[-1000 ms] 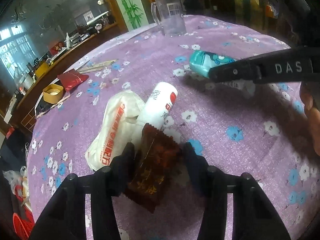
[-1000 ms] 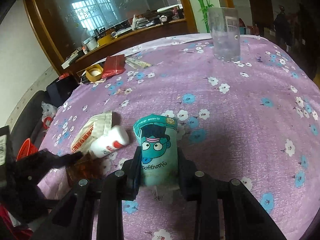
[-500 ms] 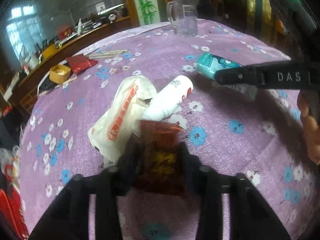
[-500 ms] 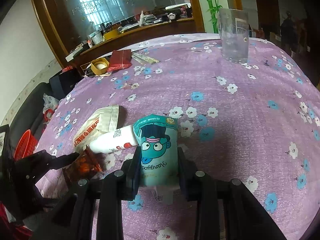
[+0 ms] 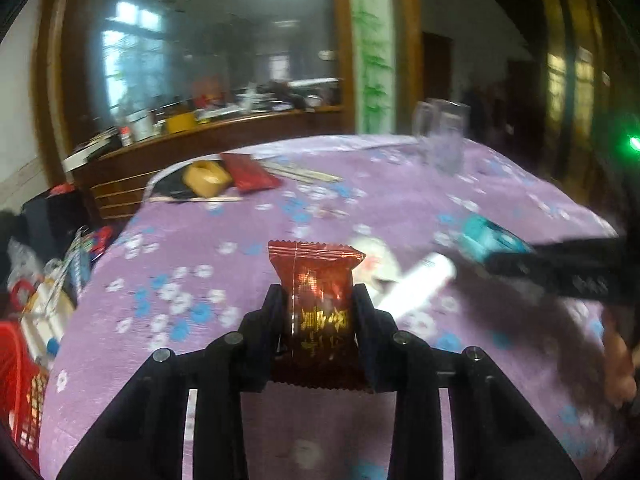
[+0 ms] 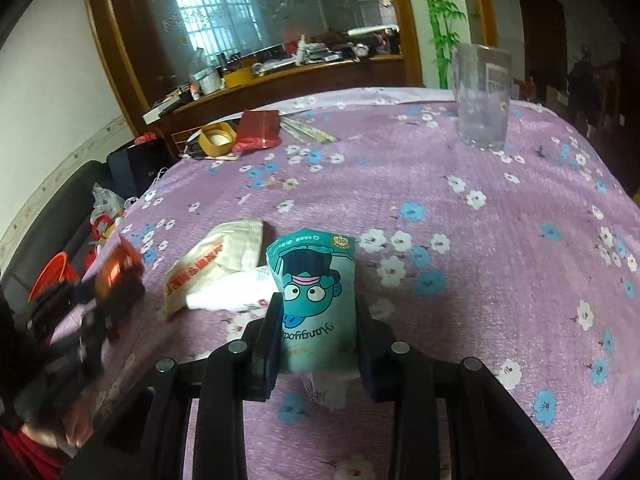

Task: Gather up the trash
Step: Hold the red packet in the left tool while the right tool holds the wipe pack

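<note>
While left tool pinches red wrapper, right tool pinches teal pouch

Your room is dim, with daylight coming off the window reflected in the glass panel at upper left of both frames. Your left view is smeared by motion: the cup and white tube blur, while the red wrapper stays sharp. Both frames bend and darken at the edges. A green glare spot sits at the right edge.
</note>
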A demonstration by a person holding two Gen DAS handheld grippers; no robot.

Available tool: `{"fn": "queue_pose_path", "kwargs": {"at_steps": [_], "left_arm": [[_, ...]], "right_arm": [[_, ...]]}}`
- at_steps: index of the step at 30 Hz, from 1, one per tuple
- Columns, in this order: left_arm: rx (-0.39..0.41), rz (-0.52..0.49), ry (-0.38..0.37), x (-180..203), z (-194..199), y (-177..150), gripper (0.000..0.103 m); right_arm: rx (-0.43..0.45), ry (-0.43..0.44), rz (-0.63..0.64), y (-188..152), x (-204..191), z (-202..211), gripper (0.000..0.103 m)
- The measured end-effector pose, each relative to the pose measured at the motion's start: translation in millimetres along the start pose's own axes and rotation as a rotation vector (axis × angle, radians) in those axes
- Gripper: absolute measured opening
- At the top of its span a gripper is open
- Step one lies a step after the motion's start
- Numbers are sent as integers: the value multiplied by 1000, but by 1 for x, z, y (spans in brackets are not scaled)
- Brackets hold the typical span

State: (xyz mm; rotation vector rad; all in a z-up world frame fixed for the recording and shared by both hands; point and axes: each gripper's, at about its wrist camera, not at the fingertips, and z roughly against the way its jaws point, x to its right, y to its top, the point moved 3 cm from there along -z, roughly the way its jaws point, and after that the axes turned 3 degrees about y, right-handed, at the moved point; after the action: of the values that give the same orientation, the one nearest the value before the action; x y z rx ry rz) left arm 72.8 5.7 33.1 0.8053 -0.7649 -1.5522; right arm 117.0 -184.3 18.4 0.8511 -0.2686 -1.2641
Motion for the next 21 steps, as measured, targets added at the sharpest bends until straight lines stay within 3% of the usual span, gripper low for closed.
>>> {"fn": "queue_pose_path", "kwargs": {"at_steps": [5,21], "left_arm": [[8,75,64,-25,-3,4,33],[47,89,59,-23,7,7,33]], "right_arm": [[6,-2,32,0,-10,-1,35],[13,3,38,0,-13,3,35]]}}
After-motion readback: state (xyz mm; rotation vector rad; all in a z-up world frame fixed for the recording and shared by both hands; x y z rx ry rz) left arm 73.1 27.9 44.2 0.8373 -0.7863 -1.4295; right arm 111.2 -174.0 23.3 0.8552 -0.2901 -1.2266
